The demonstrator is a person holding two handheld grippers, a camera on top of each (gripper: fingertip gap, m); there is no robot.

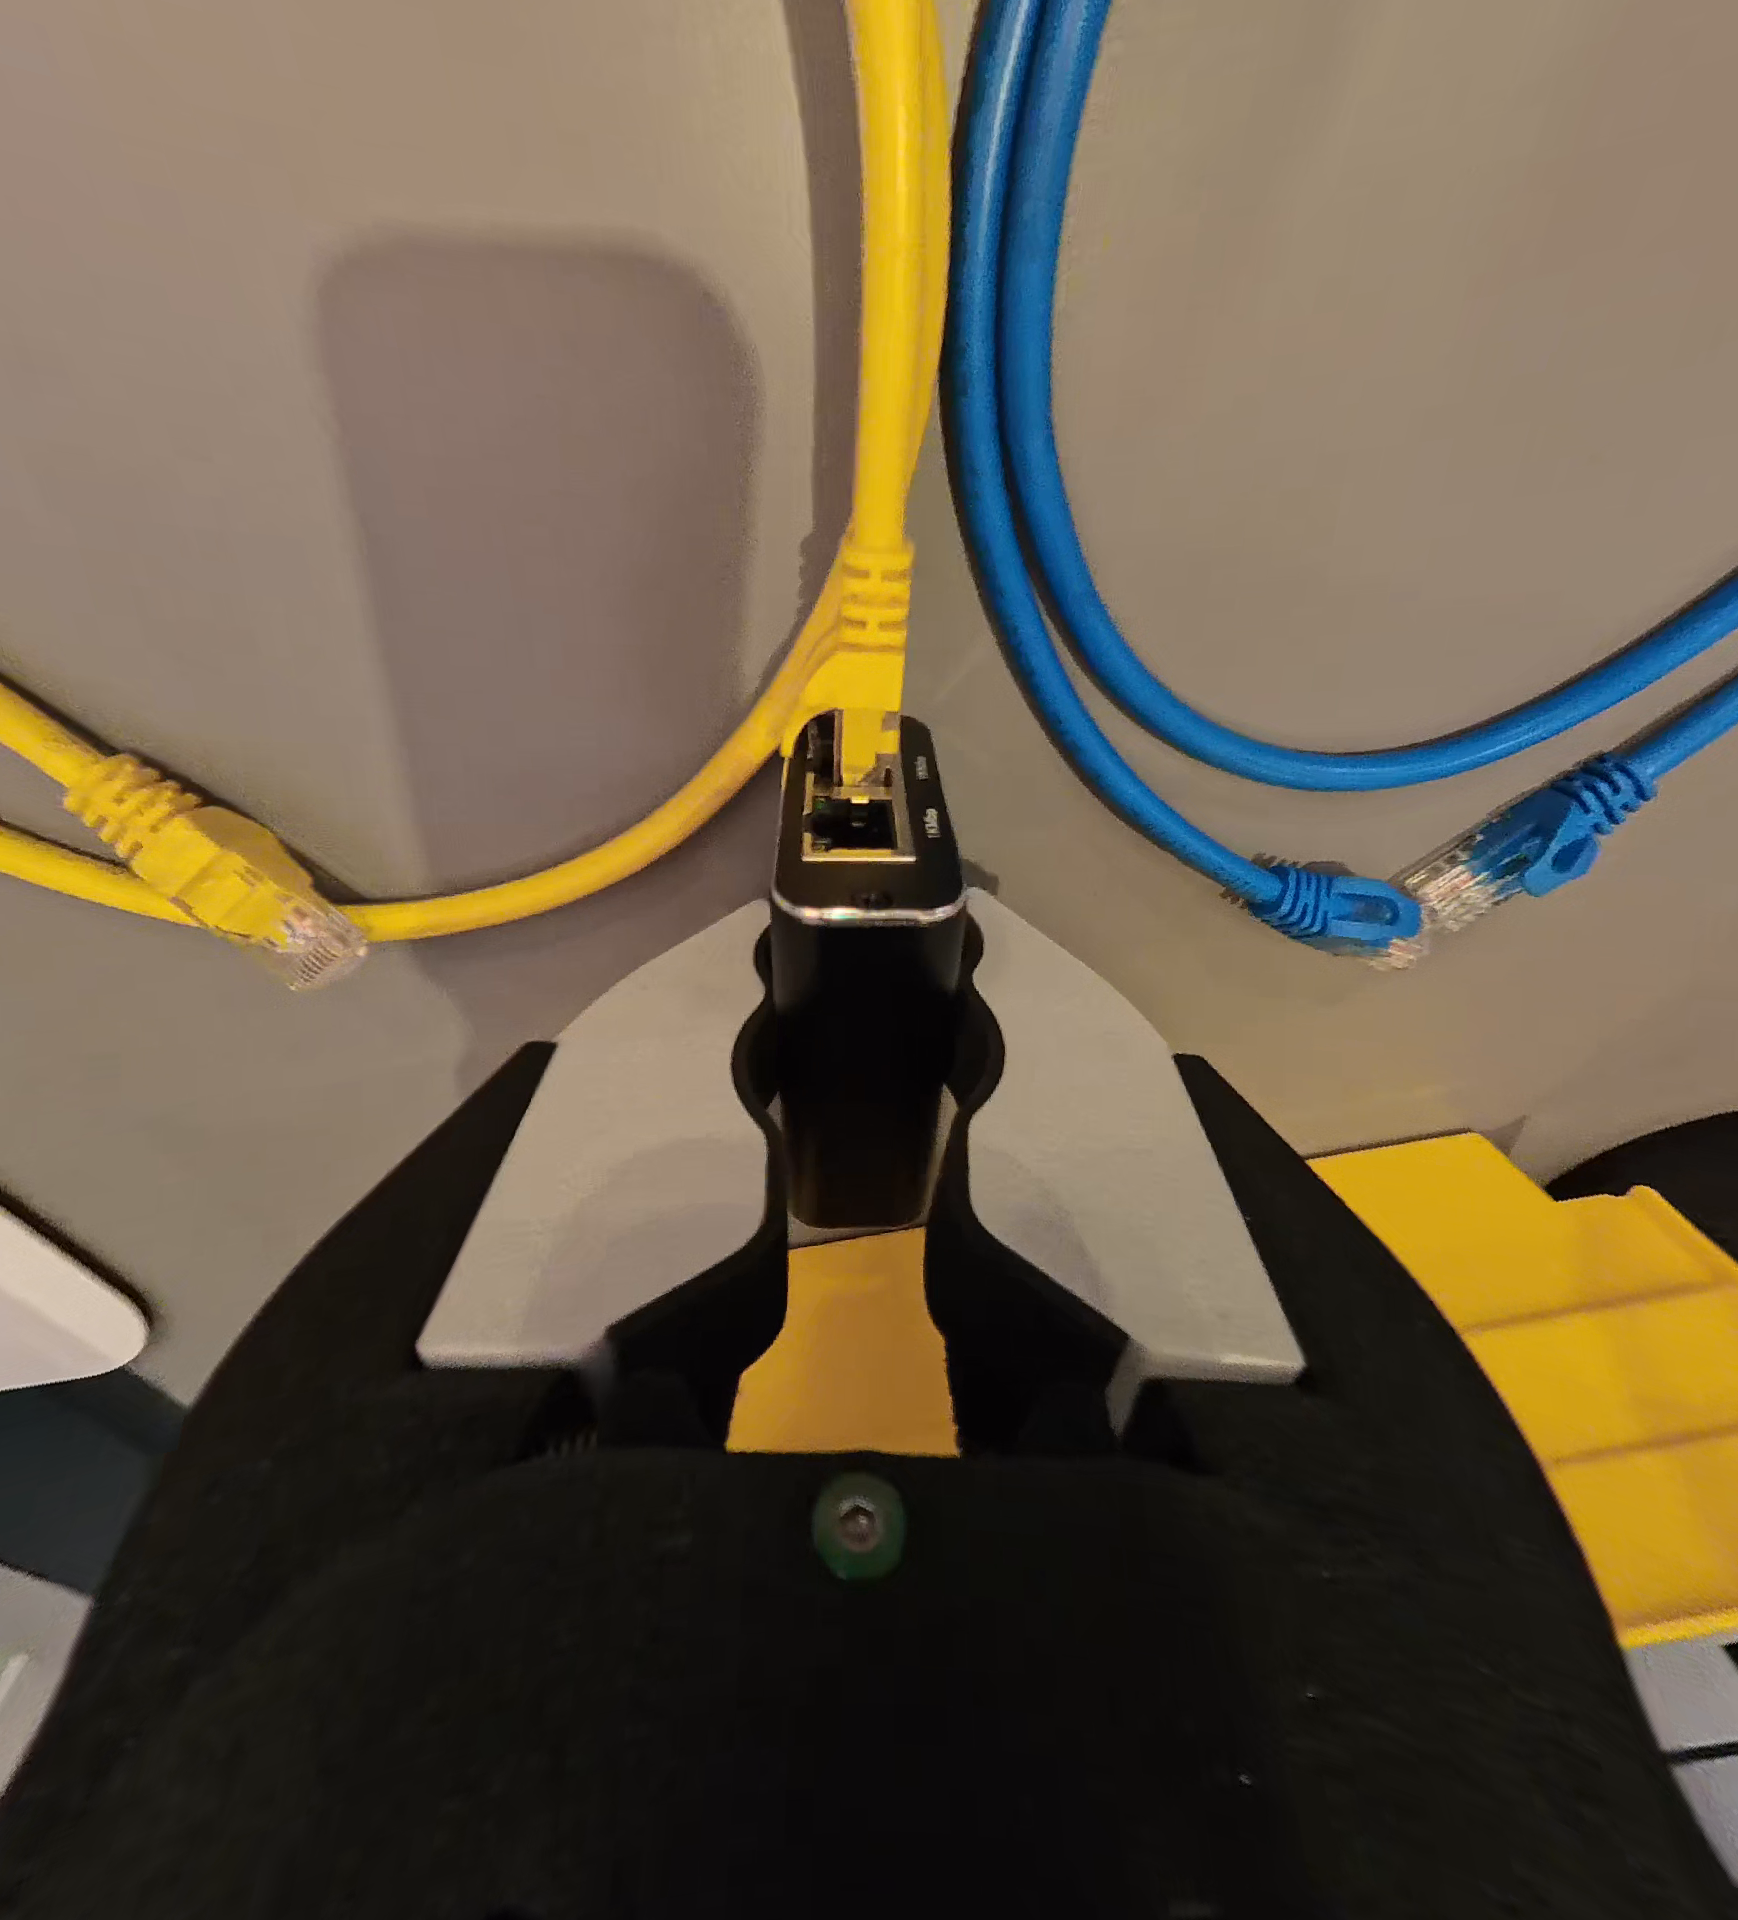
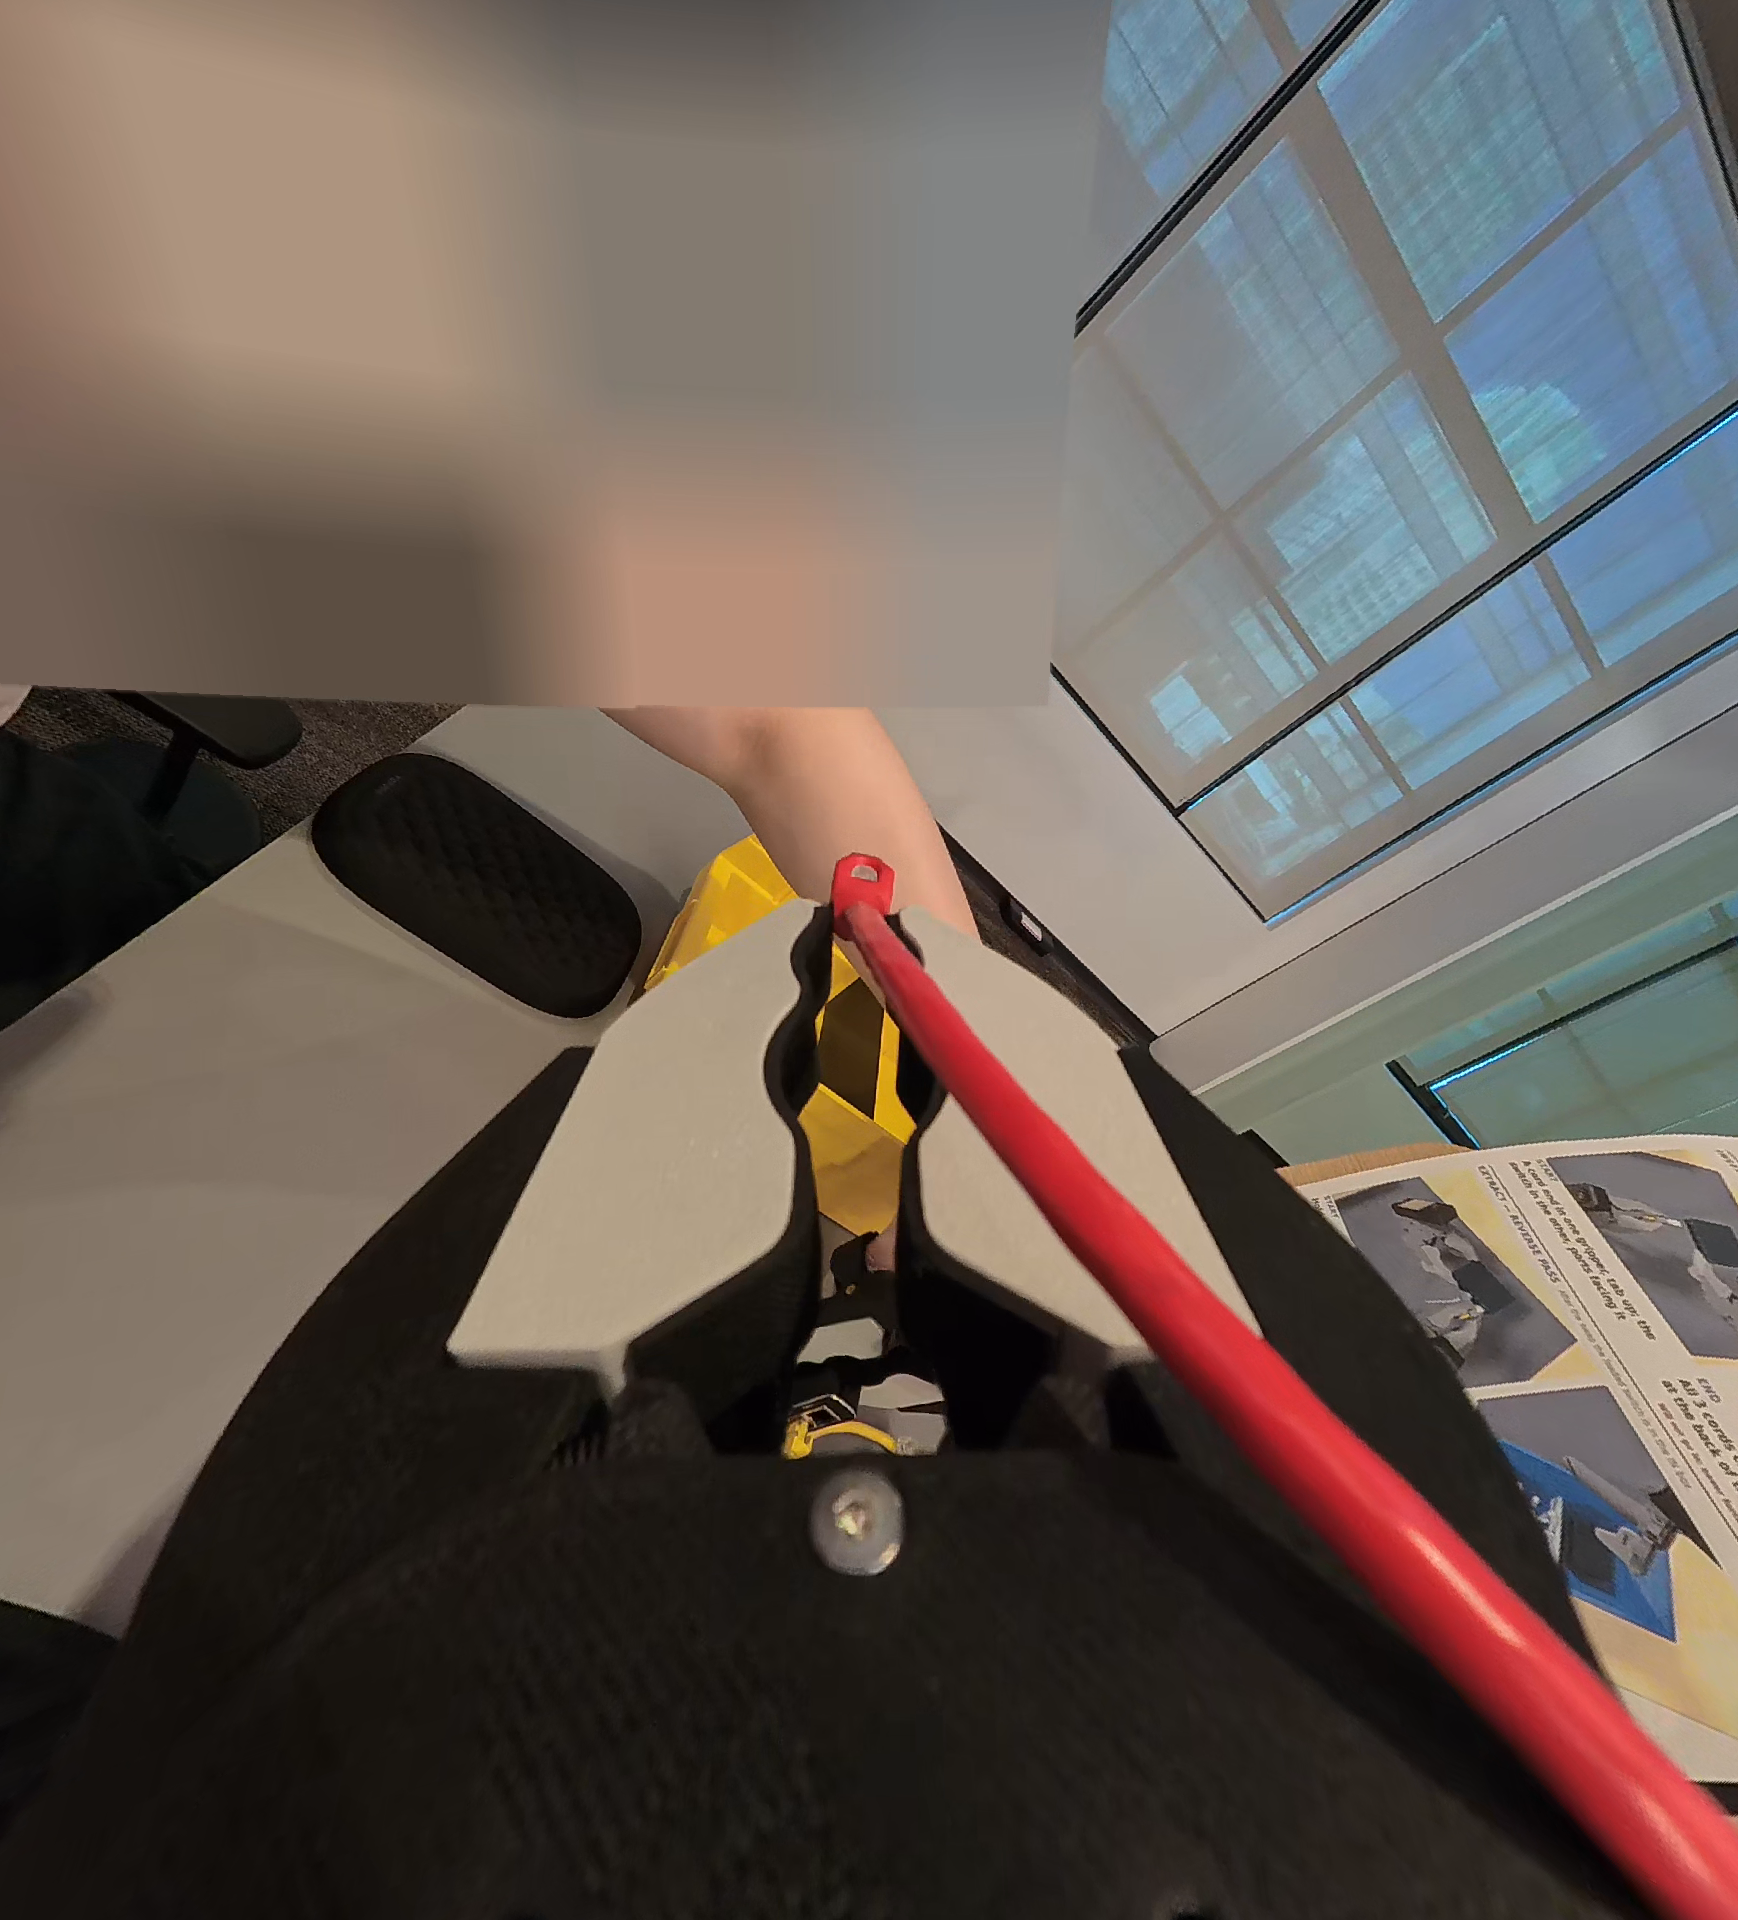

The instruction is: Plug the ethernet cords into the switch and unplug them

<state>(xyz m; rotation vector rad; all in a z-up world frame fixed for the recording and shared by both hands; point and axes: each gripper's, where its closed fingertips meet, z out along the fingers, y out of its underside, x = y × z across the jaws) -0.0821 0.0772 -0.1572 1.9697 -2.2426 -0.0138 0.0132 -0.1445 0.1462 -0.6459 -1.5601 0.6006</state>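
In the left wrist view my left gripper is shut on the black switch, held upright with its ports facing away. A yellow ethernet cord is plugged into the far port; the nearer port is empty. A loose yellow plug lies on the table to the left. Two loose blue plugs lie to the right. In the right wrist view my right gripper is shut on a red cord just behind its plug end, lifted off the table.
A yellow bin sits near the switch on the right and also shows in the right wrist view. A black wrist rest lies on the grey table. A person's arm is beyond the gripper. A printed sheet lies at right.
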